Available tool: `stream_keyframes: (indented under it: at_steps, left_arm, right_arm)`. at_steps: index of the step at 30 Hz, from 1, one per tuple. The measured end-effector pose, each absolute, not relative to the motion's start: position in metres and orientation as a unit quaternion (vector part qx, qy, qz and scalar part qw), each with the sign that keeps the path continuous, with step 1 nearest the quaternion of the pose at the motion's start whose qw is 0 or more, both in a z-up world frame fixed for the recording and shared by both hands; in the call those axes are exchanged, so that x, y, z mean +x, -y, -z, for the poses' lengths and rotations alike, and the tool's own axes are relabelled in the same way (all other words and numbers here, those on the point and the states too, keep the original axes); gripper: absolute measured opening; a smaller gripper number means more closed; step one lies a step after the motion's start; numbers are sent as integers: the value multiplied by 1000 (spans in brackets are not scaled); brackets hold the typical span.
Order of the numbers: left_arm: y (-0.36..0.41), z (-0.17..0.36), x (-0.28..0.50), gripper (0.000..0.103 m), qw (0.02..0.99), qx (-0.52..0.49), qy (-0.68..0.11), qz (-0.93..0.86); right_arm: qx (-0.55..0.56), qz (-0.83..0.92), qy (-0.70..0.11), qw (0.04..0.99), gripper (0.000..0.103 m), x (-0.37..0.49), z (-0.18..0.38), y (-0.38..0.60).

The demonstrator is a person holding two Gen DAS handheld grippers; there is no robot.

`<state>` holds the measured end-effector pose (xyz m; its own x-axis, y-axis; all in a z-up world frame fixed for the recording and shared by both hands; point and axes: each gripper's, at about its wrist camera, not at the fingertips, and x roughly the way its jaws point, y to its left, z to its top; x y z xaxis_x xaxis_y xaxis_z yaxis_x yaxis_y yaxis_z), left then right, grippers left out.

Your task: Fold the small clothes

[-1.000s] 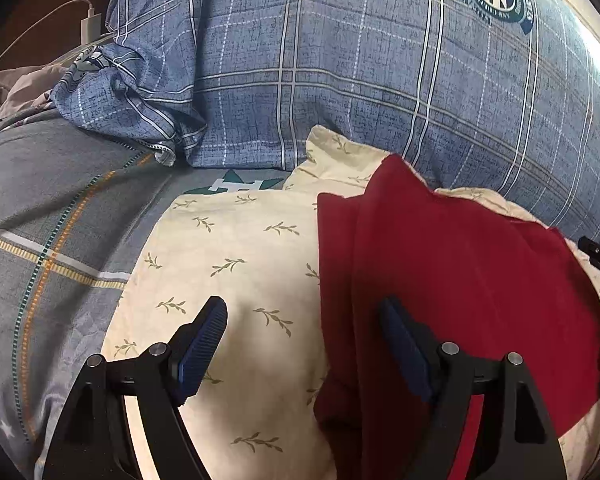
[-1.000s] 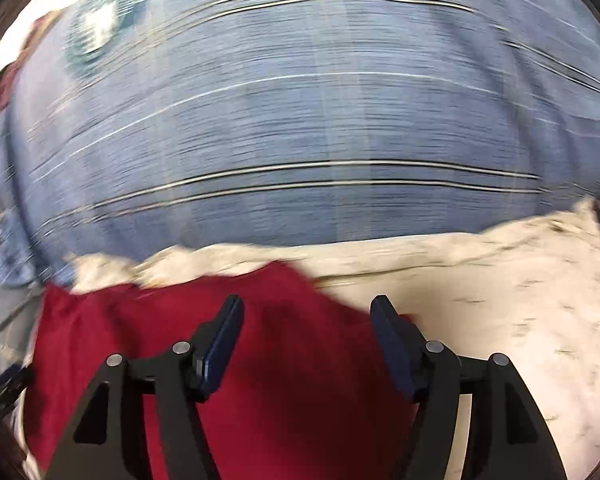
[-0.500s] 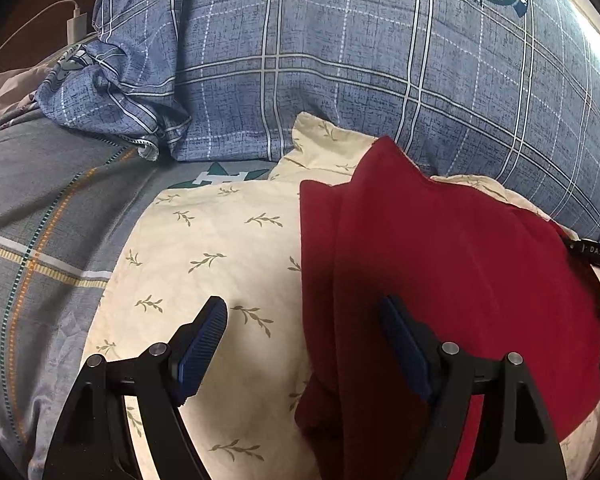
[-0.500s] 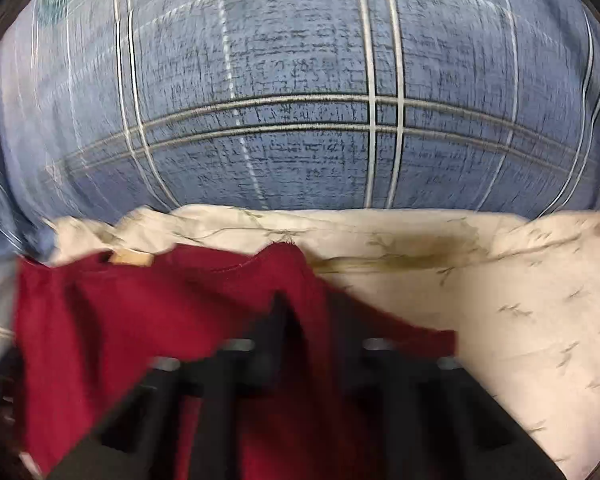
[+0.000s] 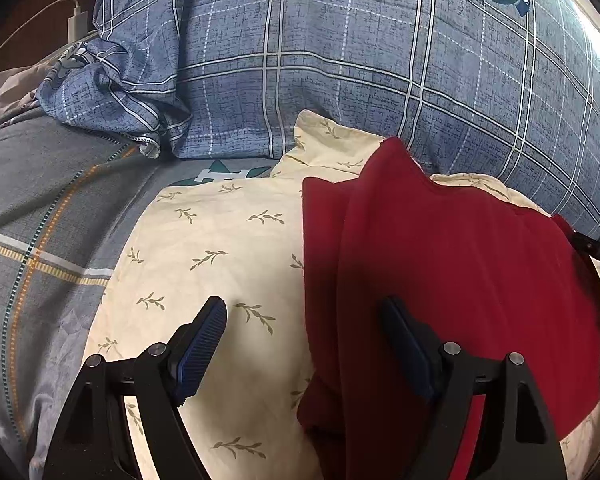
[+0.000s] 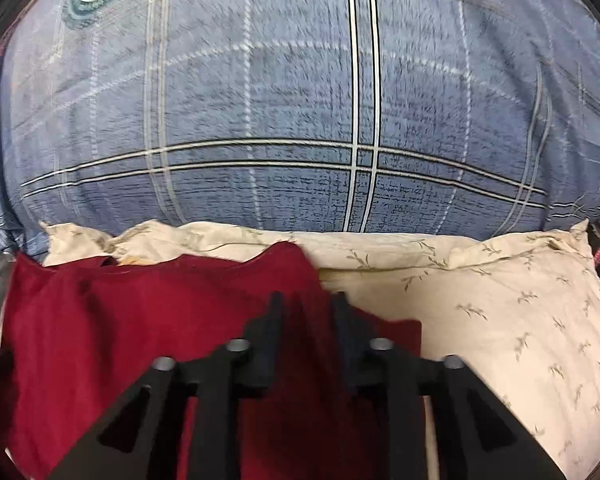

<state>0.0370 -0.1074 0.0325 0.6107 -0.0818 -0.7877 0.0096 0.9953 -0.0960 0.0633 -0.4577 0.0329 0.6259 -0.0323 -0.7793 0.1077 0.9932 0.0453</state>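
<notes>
A dark red garment lies partly folded on a cream leaf-print pillow; its left side is doubled over. My left gripper is open over the garment's left edge, one finger above the pillow and one above the red cloth. In the right wrist view the red garment fills the lower left. My right gripper has its jaws drawn close together with a fold of red cloth between them, at the garment's right edge.
A big blue plaid quilt rises behind the pillow and also fills the right wrist view. A grey striped bedsheet lies to the left. A white charger with cable sits at far left.
My right gripper has gone from open to closed on the red garment's right edge. The left gripper has stayed open and shifted only slightly.
</notes>
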Motion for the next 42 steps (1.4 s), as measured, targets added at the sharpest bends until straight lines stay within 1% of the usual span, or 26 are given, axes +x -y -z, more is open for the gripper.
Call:
stream_keyframes:
  at_steps: [4,8,13,18,23,28,32,37,38,40,42]
  left_arm:
    - [108,-36,33,80,900,-35,-434,22]
    - [110,-40,27,79,906,-17,-422,14]
    - [109,-41,22,79,906,-18,-423,19]
    - [99,-42,10,80,902,-27,-430,28]
    - [94,-43,10,80,898,-32,-437,31]
    - [95,-41,15,80,895,-27,-445,30]
    - [93,-40,19,80,892,-31,-450,30]
    - [97,-37,19,80,894,-19,-446,23]
    - [97,-38,18,80,895,-19,-446,23]
    - [97,-38,16,80,895,-18,-444,23]
    - [99,-39,15,80,896,-15,-443,22]
  right_arm:
    - [39,7,-426,904,38,43,-47,439]
    - [44,-66,-434,897,43,34,-57,402]
    - [50,-146,-446,882,42,44,-44,347]
    - [32,-215,-429,877,40,62,-38,275]
    - [16,-245,-434,867,40,92,-25,221]
    - [39,-238,-460,854,39,122,1,204]
    - [56,-242,-470,847,40,129,8,206]
    - [75,-245,-462,849,40,123,6,214]
    - [83,-245,-462,848,41,121,4,217]
    - [95,-243,-465,846,45,116,0,222]
    - [101,-247,-467,843,58,108,-6,225]
